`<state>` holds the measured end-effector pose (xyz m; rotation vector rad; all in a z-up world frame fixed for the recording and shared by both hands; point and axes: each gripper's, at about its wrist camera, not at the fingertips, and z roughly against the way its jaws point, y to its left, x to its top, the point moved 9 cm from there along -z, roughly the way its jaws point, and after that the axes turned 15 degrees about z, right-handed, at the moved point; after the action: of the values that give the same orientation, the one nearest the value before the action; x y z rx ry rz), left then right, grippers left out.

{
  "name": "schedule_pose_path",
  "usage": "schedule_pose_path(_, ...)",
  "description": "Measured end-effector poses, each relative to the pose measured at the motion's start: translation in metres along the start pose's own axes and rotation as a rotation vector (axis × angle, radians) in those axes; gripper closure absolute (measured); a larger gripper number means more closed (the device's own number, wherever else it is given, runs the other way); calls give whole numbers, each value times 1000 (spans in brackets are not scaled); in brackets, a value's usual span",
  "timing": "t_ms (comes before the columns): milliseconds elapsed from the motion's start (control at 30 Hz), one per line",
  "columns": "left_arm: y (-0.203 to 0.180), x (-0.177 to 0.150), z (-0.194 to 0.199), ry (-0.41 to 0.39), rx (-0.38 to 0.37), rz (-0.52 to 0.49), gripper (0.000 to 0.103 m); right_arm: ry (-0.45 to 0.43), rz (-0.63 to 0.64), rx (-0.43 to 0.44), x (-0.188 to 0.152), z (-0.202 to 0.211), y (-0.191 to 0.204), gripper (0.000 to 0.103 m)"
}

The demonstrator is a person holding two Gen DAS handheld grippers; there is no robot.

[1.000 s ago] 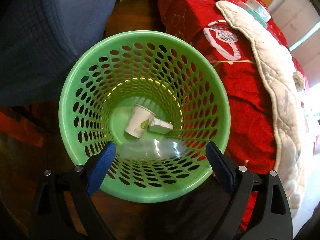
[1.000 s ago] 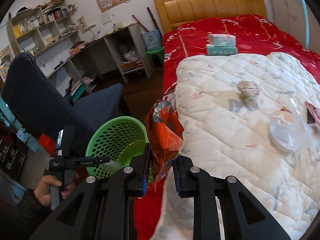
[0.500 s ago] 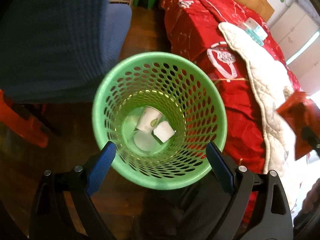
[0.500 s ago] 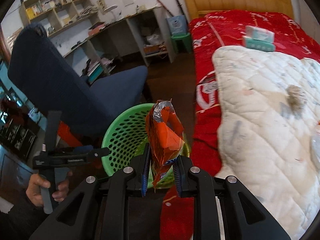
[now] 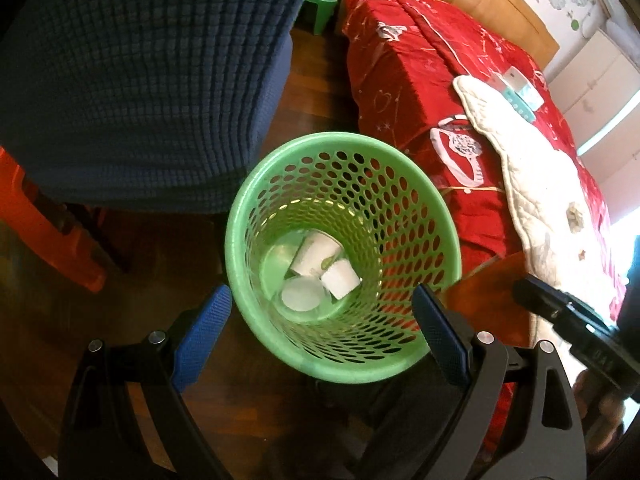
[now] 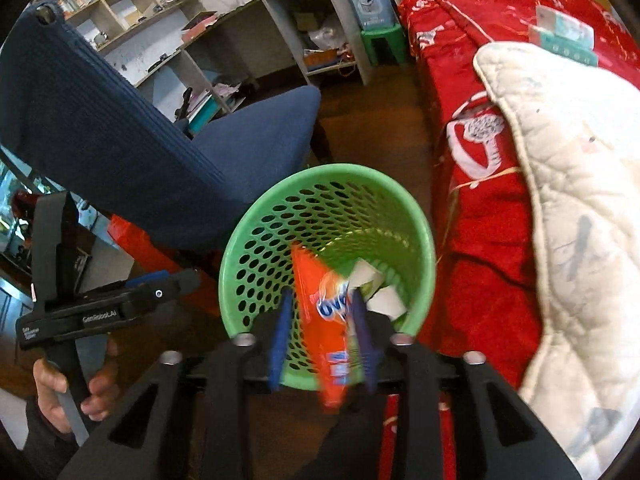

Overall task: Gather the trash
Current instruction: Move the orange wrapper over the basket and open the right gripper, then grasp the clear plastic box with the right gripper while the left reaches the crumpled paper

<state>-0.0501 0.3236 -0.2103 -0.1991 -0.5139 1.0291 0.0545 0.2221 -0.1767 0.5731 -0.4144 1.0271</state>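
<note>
A green perforated basket (image 5: 340,137) (image 6: 340,168) stands on the wooden floor between a chair and a bed. At its bottom lie a paper cup (image 5: 316,256), a small white cup (image 5: 340,280) and a clear lid (image 5: 302,294). My left gripper (image 5: 320,296) hovers above the basket, open and holding nothing. My right gripper (image 6: 320,293) is over the basket's near rim with its jaws opening. A blurred orange snack bag (image 6: 326,320) hangs loose between them, its top tipping into the basket. The right gripper's body (image 5: 580,332) shows at the right edge of the left wrist view.
A blue chair (image 6: 120,140) stands left of the basket. The bed with a red cover (image 6: 480,220) and white quilt (image 6: 580,200) is on the right, bearing a tissue pack (image 6: 564,36) and crumpled paper (image 5: 575,216). A hand (image 6: 60,392) holds the left gripper.
The right gripper swung from over the bed to above the basket and dropped lower; its jaws parted and the orange bag slid down. The left gripper rose and drew back from the basket.
</note>
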Motion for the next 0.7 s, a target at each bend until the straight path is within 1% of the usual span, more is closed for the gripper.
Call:
schedule_pose_path(100,-2,0,-1,2,-2,0,13,-5,-23,25,-2,-3,2,64)
schedule_pose_path(133,-4,0,-2,2,-3,-2,13,-8,-29,30,-2,-3,1,59)
schedule_pose_path(267,-14,-1,-1,5,-12,-15,13,-16,-20,1,-8,11,-4,57)
schedule_pose_path(367,-27,-2,-1,6,-24,-37,13,-35,-29,-37,-14,32,-18,49)
schedule_pose_path(433,-35,-4,-1,7,-31,-53,13,-50,-35,-82,-21,50,-33,48)
schedule_pose_path(500,-47,-6,-2,14,-39,-69,13,-61,-48,-123,-28,65,-47,43)
schedule_pose_path(700,-84,-18,-6,33,-64,-132,13,-113,-118,-246,-53,124,-99,39)
